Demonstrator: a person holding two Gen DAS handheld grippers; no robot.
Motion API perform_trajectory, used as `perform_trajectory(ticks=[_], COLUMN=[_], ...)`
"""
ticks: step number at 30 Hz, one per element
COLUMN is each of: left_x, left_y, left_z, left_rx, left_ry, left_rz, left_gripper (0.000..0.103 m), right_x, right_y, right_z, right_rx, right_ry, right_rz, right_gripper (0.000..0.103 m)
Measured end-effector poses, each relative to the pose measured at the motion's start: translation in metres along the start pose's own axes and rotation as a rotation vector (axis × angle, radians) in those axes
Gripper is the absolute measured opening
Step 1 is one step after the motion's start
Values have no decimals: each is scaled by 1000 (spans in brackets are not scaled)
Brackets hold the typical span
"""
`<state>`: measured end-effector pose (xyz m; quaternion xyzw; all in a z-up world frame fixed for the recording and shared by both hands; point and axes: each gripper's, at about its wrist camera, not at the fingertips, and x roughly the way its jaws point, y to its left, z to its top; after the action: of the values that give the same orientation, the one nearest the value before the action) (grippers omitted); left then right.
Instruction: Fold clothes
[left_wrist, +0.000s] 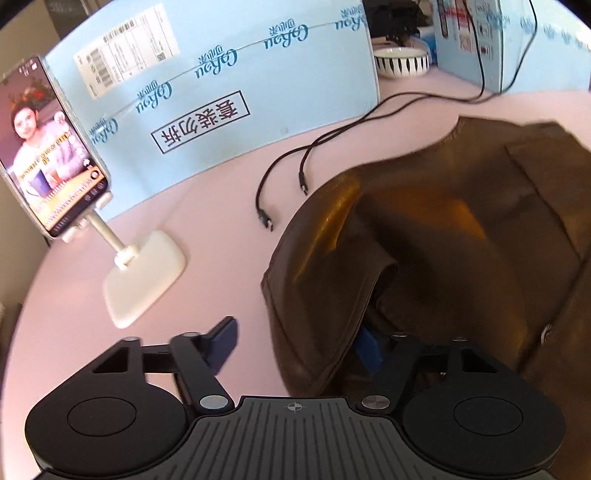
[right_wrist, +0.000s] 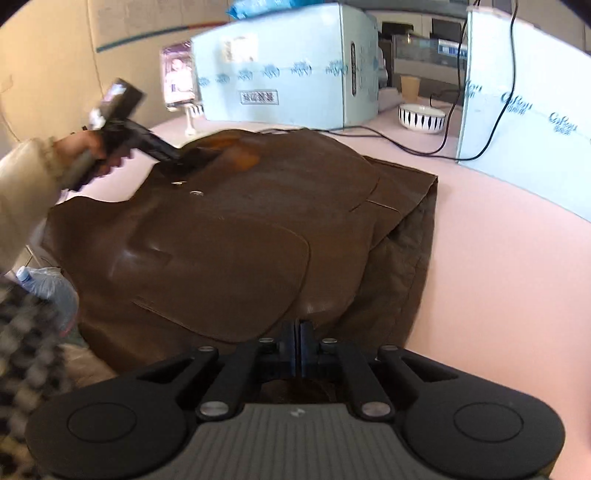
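A brown leather jacket (right_wrist: 229, 229) lies spread on the pink table (right_wrist: 498, 258), with its orange-lit inside (left_wrist: 454, 210) showing at the raised collar end. My left gripper (left_wrist: 295, 343) is open and straddles a lifted fold of the jacket (left_wrist: 321, 295). Its left finger (left_wrist: 221, 339) stands clear over the table, and the right finger (left_wrist: 367, 347) is half hidden under the leather. In the right wrist view a hand in a cream sleeve (right_wrist: 22, 192) holds that left gripper (right_wrist: 195, 158) at the jacket's far end. My right gripper (right_wrist: 300, 343) is shut on the jacket's near edge.
A phone on a white stand (left_wrist: 55, 147) plays video at the left. Light blue cartons (left_wrist: 229, 110) wall the back, with another carton (right_wrist: 524, 122) at the right. Two loose black cables (left_wrist: 295, 177) lie beside the jacket. A striped bowl (right_wrist: 423, 116) and a water bottle (right_wrist: 48, 288) are nearby.
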<state>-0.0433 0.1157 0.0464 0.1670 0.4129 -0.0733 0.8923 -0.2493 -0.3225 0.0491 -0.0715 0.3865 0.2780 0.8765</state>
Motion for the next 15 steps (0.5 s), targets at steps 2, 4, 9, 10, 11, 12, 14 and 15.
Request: perform_trajectory(ticks=[2,4,9,10,11,12,14,15], left_x=[3,6,12,10,10,9,10,11], left_y=[5,12,23,24,24,25,24,24], left_z=[2,4,10,9,9,9,7,7], left_rx=[-6,-27,-52,-51,-50,-49,-50,-52], left_ry=[0,4,-12,-21,-30,-39,-45,-43], left_rz=[-5,-12,-54,-55,-57,-60,-62,-65], left_gripper=[63,64,64,64,64,64,64,64], right_x=[-8,-13,-45,-44,-39,-28,6,27], right_y=[2,0,-30,-37,-50,-63,-86,-98], right_z=[-14,-24,9,18,37,56,87,103], right_rx=[6,27,98,119,163,207,278,313], right_ry=[40,92,-116,-142,-178,-191,-184,-176], right_rz=[-1,-4,65,69,70,64,50,39], right_gripper=[5,13,53,54,54,54,54,54])
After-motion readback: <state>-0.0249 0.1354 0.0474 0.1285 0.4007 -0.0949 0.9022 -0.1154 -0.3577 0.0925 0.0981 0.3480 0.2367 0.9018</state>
